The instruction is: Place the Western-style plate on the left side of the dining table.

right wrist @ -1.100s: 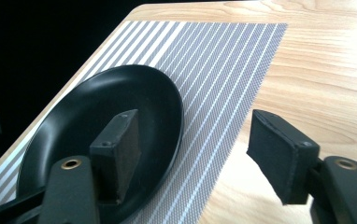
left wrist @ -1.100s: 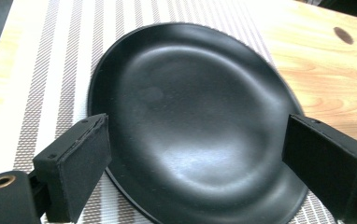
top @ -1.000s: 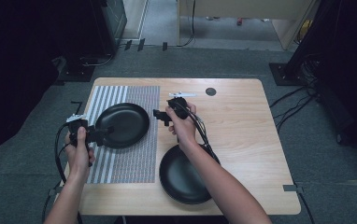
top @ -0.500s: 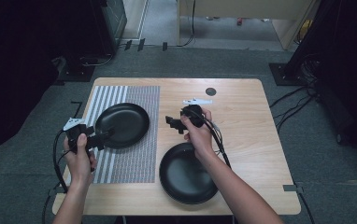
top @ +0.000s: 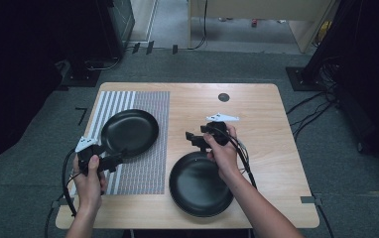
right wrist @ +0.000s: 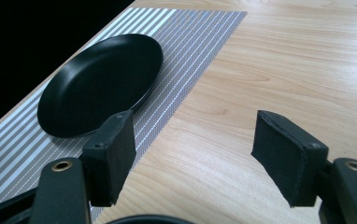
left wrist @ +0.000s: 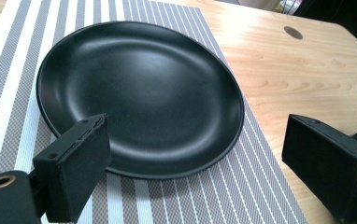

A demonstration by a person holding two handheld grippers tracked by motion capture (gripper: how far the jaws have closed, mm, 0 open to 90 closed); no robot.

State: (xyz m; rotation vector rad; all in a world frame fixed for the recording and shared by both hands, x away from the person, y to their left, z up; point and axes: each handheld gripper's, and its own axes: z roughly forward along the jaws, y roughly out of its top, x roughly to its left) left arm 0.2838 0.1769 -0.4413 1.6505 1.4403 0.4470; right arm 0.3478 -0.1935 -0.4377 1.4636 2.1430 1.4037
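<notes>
A black plate (top: 130, 132) lies on a striped grey and white placemat (top: 143, 168) at the left of a light wooden table (top: 257, 114). The plate is round and shallow, matte black all over, with a low raised rim and a soft sheen across its smooth inside. In the left gripper view (left wrist: 139, 98) it looks slightly oval because of the low angle, and its near edge sits flat on the mat's stripes.

The left gripper (top: 119, 158), held in the person's left hand (top: 89, 181), is just at the plate's near edge. Its jaws stand wide apart with nothing between them; one jaw overlaps the plate's rim in its own view, and whether it touches cannot be told.

A second black plate (top: 197, 184), like the first, rests on bare wood near the table's front edge. The right gripper (top: 191, 140), in the right hand (top: 223, 151), is at that plate's far rim with its jaws apart and empty, bare wood showing between them.
</notes>
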